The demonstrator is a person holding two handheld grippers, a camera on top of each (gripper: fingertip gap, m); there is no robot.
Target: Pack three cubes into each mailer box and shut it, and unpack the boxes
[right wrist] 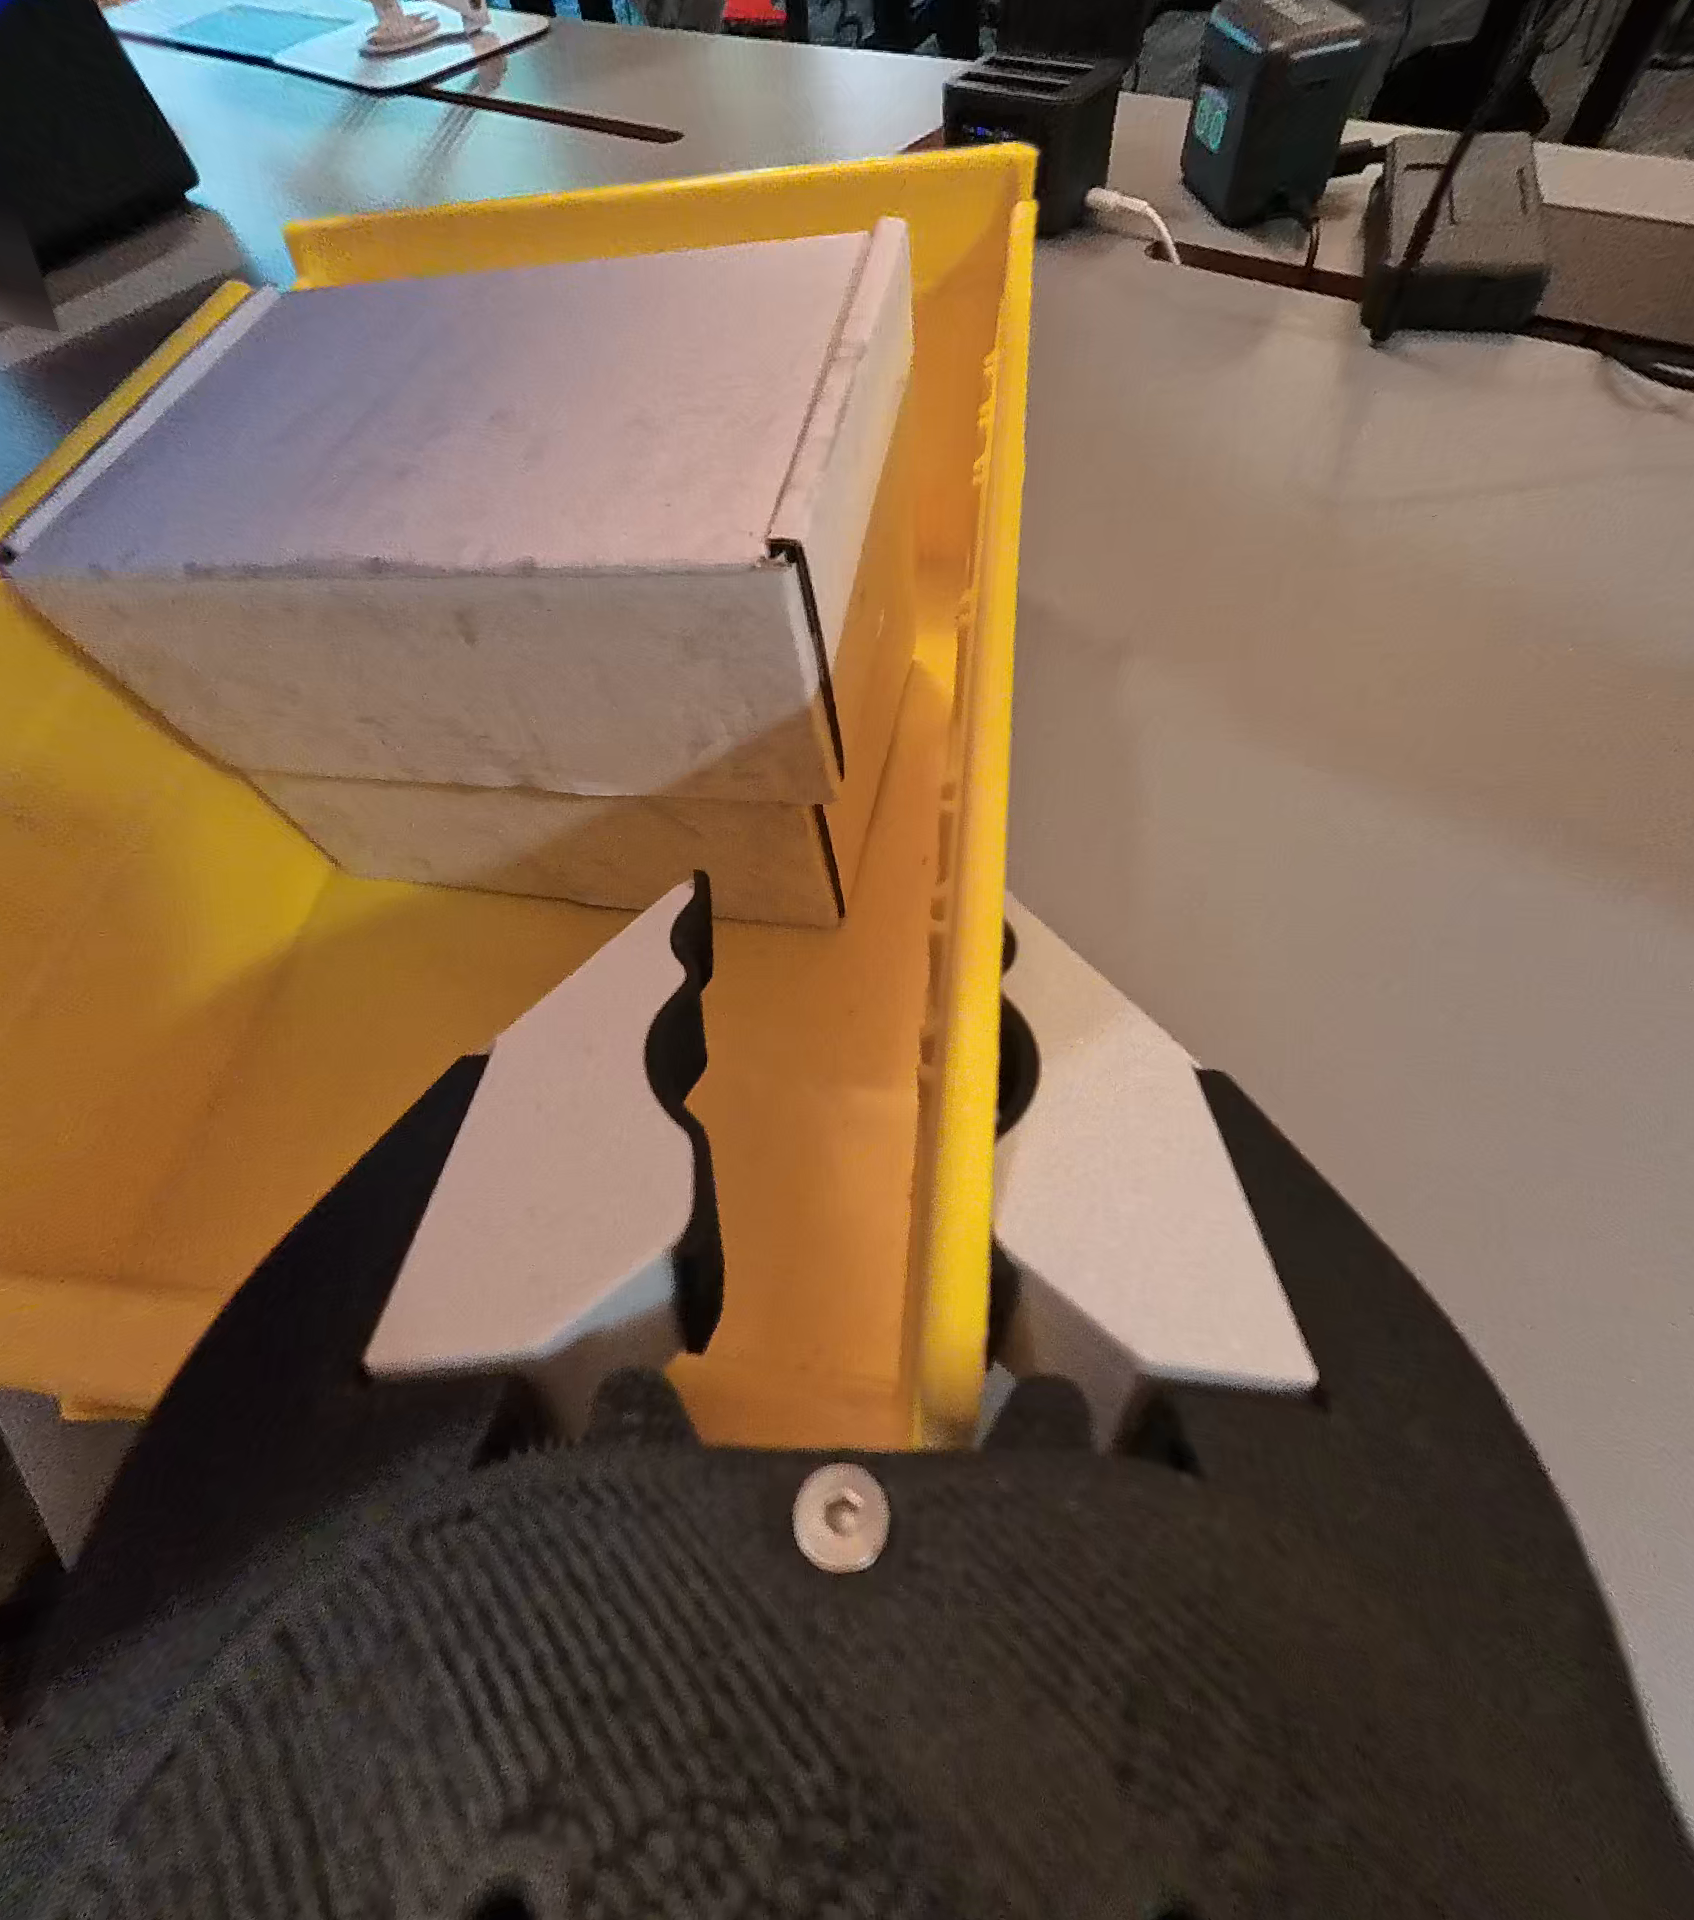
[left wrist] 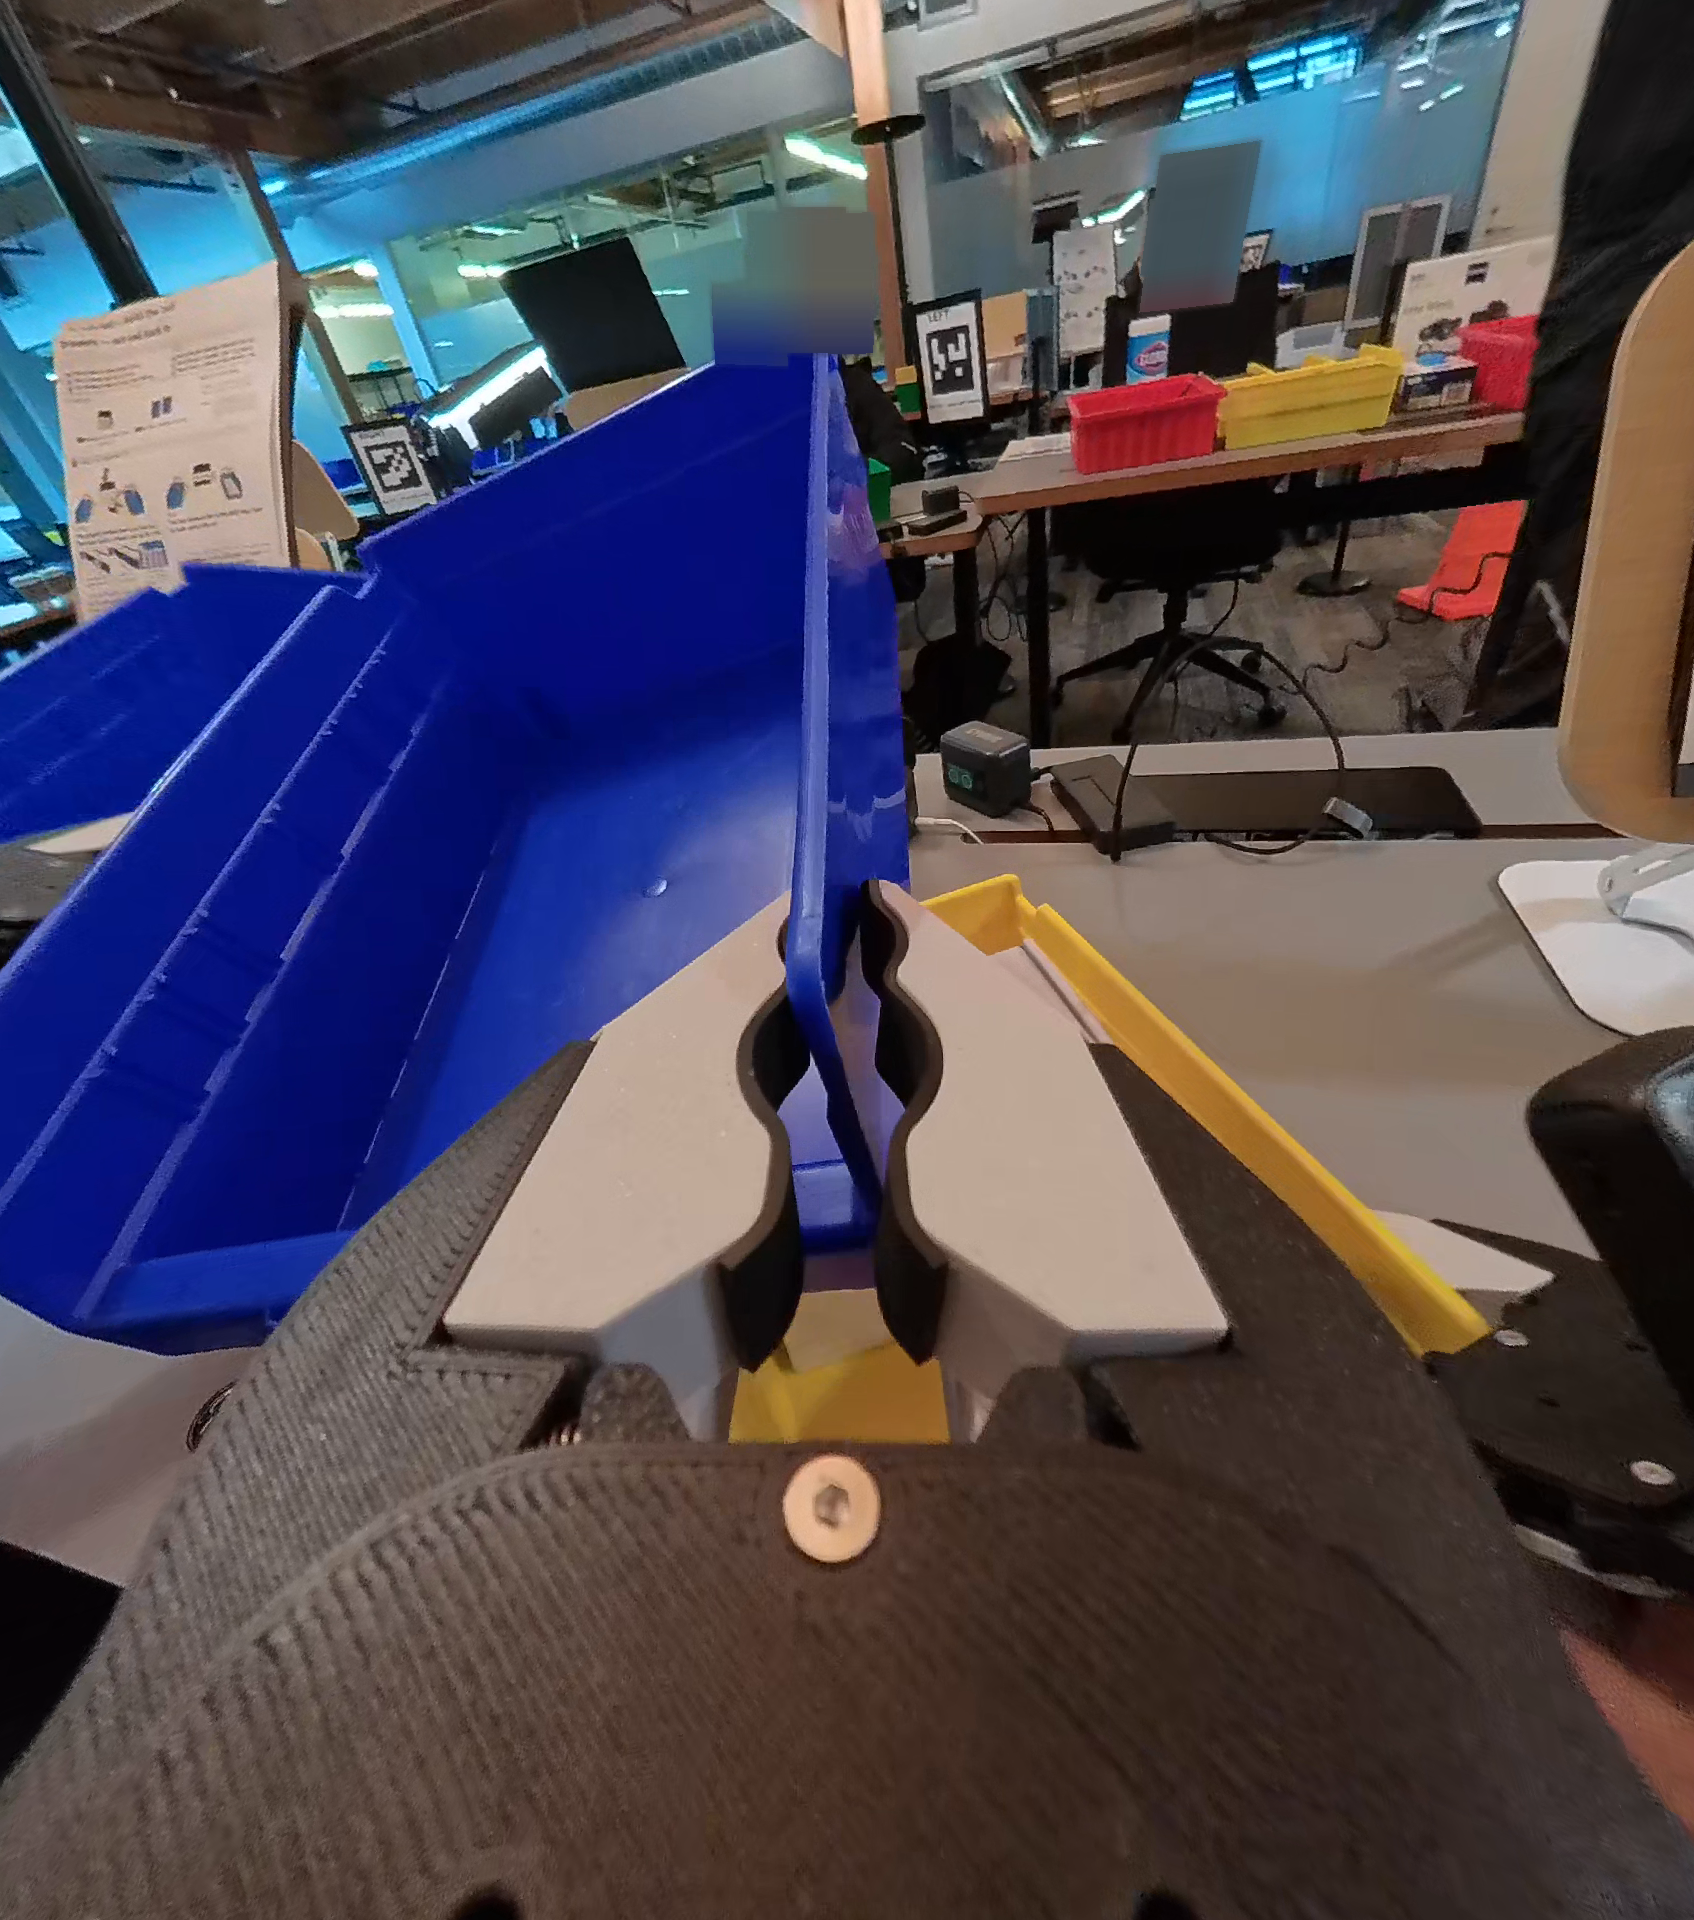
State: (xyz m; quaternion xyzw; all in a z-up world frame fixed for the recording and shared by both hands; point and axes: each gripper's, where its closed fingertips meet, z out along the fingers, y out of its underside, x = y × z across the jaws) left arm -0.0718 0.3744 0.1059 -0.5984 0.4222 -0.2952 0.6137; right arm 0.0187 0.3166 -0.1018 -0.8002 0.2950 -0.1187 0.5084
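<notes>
Pinching the right wall of a tilted blue bin (left wrist: 531,831), the left gripper (left wrist: 835,940) is closed on its rim above the grey tabletop (left wrist: 1290,987). The right gripper (right wrist: 853,997) straddles the right wall of a yellow bin (right wrist: 968,727), its jaws parted around it. Two closed white mailer boxes (right wrist: 469,468) sit stacked inside that yellow bin, against its far wall.

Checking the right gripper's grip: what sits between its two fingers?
In the right wrist view, the right gripper straddles the side wall of the yellow bin; the stacked white boxes lie farther in, beyond the fingertips.
</notes>
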